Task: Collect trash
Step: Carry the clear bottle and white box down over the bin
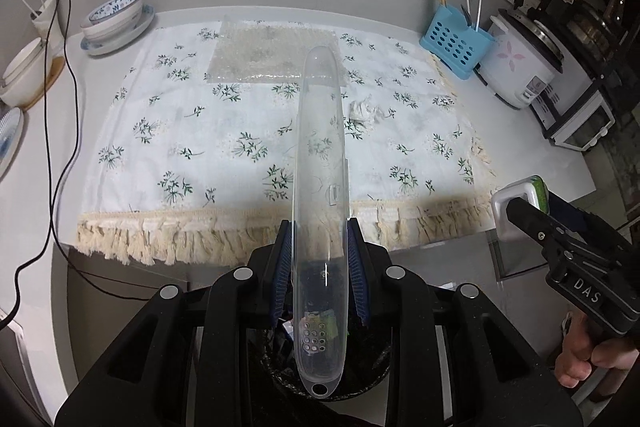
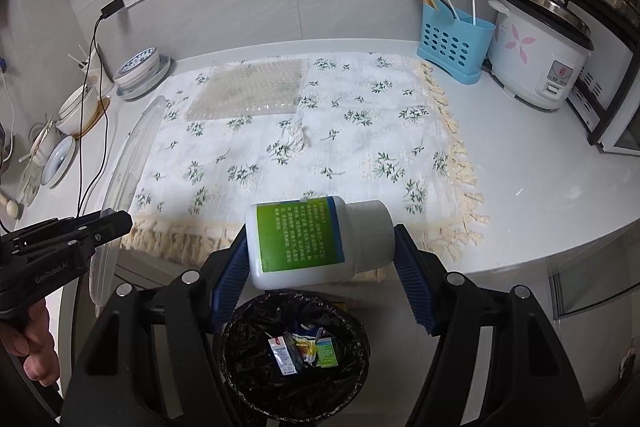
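Two tongs loaded, held past the bench [image 2: 540, 195] front edge, above the bin [image 2: 296, 355].

Left tongs [image 1: 319, 263] narrowly closed on one clear plastic case [image 1: 320, 155]; right tongs [image 2: 320, 259] widely spread, clamped on one white bottle [image 2: 316, 239]. Left on fringed cloth [image 2: 360, 147]: one bubble-wrap sheet [image 2: 248, 87], one crumpled tissue [image 2: 298, 137]. Bare bench right of cloth.

Open bin [image 2: 296, 351] mouth below; countertop edge [image 2: 520, 259] just ahead.
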`<state>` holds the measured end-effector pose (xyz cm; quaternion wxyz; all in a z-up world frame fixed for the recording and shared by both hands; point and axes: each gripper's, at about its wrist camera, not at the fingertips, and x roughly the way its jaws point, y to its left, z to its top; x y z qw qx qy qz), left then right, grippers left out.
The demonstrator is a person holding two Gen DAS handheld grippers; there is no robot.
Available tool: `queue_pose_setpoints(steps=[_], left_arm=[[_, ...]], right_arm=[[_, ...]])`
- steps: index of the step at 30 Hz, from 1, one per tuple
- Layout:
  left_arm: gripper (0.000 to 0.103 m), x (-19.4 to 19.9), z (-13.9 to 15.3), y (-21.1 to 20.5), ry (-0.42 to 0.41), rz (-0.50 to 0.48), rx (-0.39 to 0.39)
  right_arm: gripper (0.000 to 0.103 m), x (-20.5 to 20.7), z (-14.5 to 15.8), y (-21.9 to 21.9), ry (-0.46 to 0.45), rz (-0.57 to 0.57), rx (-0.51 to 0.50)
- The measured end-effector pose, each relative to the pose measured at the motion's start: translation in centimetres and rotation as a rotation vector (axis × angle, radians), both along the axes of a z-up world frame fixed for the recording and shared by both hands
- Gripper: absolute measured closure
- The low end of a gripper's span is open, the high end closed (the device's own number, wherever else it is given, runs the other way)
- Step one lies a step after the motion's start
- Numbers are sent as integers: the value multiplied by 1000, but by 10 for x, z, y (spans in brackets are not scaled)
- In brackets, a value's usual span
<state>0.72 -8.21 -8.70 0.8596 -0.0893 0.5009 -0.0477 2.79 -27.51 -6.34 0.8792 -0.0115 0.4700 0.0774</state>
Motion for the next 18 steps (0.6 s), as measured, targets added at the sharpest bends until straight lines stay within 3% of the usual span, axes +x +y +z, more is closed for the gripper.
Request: queue_pose_setpoints(steps=[13,18], left_arm=[[77,-59,-9,-15,44,-73,-66],[77,-76,-18,-18,49,-104,-53]], right_arm=[[38,-55,-3,-6,-12,20,-25],[38,-80,-16,-6,11,27,-25]])
